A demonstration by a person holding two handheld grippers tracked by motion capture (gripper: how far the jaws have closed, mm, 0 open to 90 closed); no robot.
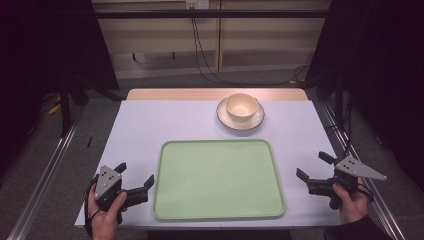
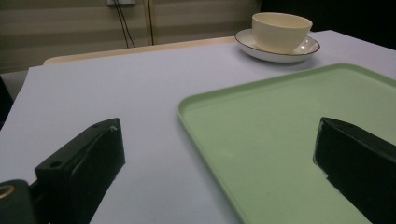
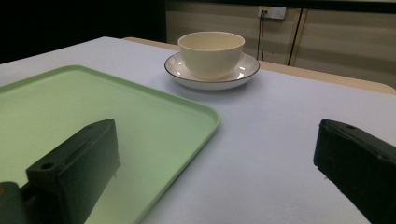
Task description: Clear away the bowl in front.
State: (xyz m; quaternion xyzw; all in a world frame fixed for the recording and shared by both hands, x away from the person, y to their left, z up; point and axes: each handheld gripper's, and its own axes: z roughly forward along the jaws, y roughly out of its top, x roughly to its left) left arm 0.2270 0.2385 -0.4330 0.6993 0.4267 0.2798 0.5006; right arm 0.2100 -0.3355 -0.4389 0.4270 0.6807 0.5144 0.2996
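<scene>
A pale green tray (image 1: 218, 179) lies empty on the near half of the white table. Behind it a cream bowl (image 1: 241, 106) stands in a white saucer with a dark rim (image 1: 240, 121). My left gripper (image 1: 135, 176) rests open at the tray's left edge, held by a hand, nothing between its jaws. At the tray's right, my right gripper (image 1: 314, 166) is open too and holds nothing. The left gripper view has the tray (image 2: 299, 135) and the bowl (image 2: 280, 30) ahead; the right gripper view has the tray (image 3: 116, 112) at left and the bowl (image 3: 211, 52) in its saucer (image 3: 212, 77) ahead.
The white table top (image 1: 150, 125) ends in a wooden strip at the back. Metal rails run along the floor on both sides. Dark curtains stand at left and right, and cables hang down a pale wall behind.
</scene>
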